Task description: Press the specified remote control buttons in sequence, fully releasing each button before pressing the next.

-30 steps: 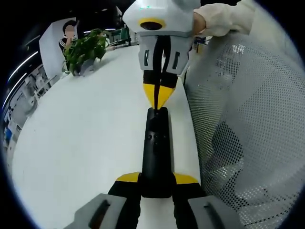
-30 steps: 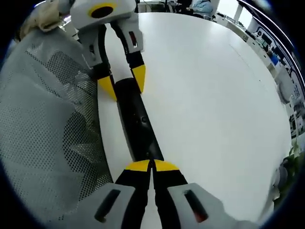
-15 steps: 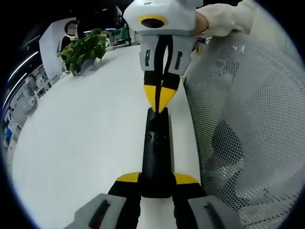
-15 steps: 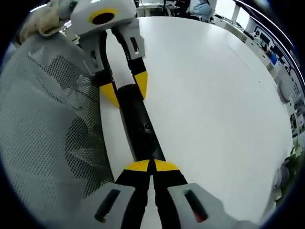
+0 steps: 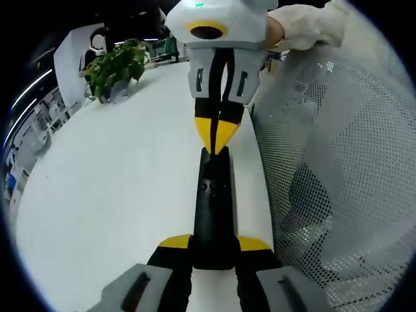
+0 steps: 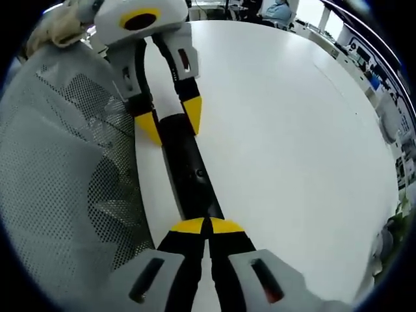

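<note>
White tabletop [image 5: 117, 188], potted plant [image 5: 114, 65] far end, left gripper [image 5: 213, 250] clamps black remote [image 5: 213, 201], right gripper [image 6: 207, 227] closed empty.

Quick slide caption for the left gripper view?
Left hand-held gripper clamps the black remote; the shut right hand-held gripper touches its far end.

White table [image 5: 117, 182], potted plant [image 5: 114, 65], white mesh fabric [image 5: 338, 162]

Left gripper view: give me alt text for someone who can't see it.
The left gripper clamps the near end of a black remote control lying on a white table, while the right gripper, jaws closed, touches its yellow tips to the remote's far end. White mesh fabric fills the right side; a potted plant stands far left.
</note>
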A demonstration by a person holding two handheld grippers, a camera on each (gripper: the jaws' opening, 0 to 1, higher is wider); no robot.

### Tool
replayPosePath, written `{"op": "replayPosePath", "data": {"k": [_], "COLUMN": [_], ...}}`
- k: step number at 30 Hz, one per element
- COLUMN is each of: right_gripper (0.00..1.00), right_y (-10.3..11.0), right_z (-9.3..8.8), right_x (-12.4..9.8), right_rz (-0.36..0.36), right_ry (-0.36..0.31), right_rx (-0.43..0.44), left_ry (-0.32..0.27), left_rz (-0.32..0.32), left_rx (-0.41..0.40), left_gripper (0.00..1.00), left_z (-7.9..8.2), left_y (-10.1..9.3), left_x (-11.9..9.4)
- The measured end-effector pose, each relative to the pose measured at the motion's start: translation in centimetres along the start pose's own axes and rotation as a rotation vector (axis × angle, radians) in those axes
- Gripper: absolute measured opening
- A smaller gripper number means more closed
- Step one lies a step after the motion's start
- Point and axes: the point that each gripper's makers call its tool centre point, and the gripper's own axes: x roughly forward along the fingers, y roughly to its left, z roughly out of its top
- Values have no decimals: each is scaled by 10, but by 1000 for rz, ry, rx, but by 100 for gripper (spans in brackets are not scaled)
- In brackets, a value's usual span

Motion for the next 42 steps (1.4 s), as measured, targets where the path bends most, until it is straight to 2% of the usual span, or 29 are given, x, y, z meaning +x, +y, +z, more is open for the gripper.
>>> {"op": "replayPosePath", "data": {"k": [12,15,21,26,31,42], "right_gripper": [0,0,0,0,1,1], "right_y": [0,1,2,6,6,5], "right_z": [1,0,0,11,12,12], "right_x": [1,1,-1,0,5,4], "right_rz": [5,6,3,10,2,10], "right_ry": [39,29,-4,-33,-12,-8], "right_rx": [0,14,-11,-30,-71,-51], "left_ry": [1,1,2,1,1,0], "left_rz": [-1,0,1,2,2,0], "left_rx": [-4,-3,-5,-5,-4,-6], "left_gripper": [25,25,25,25,25,25], "left_z": [0,0,0,0,0,0], "left_y": [0,0,0,0,-1,-1], "left_x": [0,0,0,0,0,0]}}
